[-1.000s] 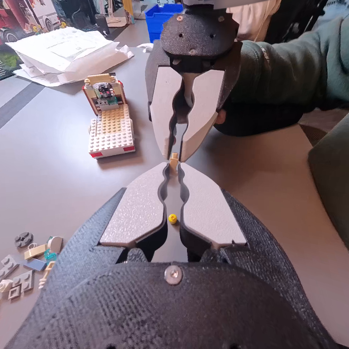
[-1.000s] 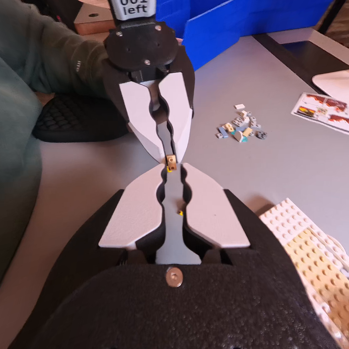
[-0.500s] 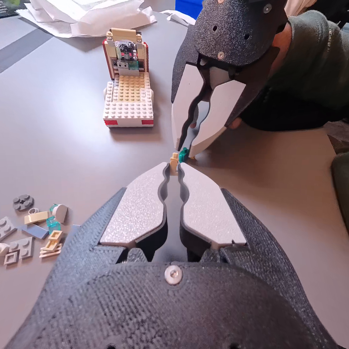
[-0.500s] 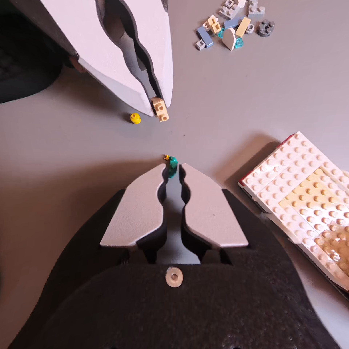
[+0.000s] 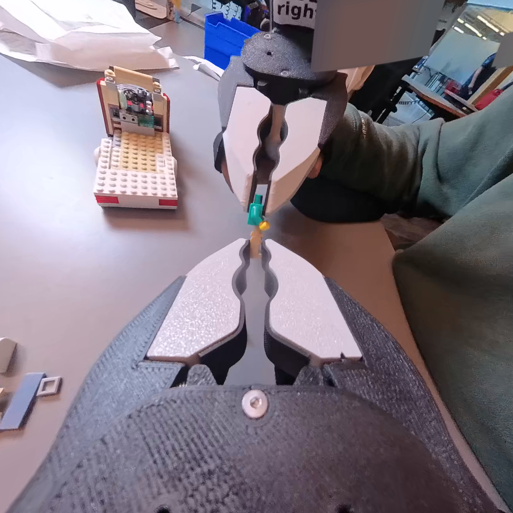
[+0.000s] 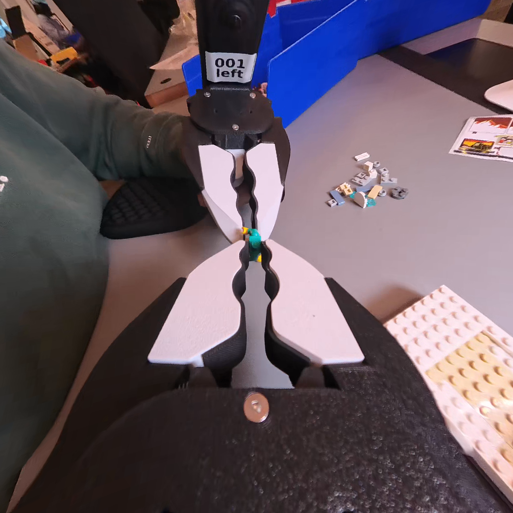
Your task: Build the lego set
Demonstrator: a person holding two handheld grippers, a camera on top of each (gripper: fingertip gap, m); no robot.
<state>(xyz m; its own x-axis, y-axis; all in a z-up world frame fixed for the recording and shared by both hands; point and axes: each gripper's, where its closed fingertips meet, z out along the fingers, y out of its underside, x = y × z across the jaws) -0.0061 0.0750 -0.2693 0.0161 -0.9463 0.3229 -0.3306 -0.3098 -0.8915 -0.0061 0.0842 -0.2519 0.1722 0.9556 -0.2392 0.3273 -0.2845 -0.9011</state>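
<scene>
Grey tabletop [image 5: 55,263] lies under us, with blue bins [image 6: 319,63] and workshop clutter behind it. Our left gripper [image 5: 256,245] is closed on a tan leg piece [image 5: 255,244]; our right gripper [image 6: 254,249] pinches a green torso [image 6: 254,244]. Both pieces meet tip to tip above the table. Nearby stand the half-built vehicle [image 5: 136,155], loose small bricks [image 6: 366,188], a sticker sheet [image 6: 483,141] and crumpled paper bags [image 5: 83,33].

We had black textured left gripper [image 5: 254,244] and right gripper [image 6: 254,244], white wavy-edged fingers [image 5: 205,305], a silver screw [image 5: 254,403] each, white labels [image 6: 229,67], green sleeves [image 5: 402,155].
</scene>
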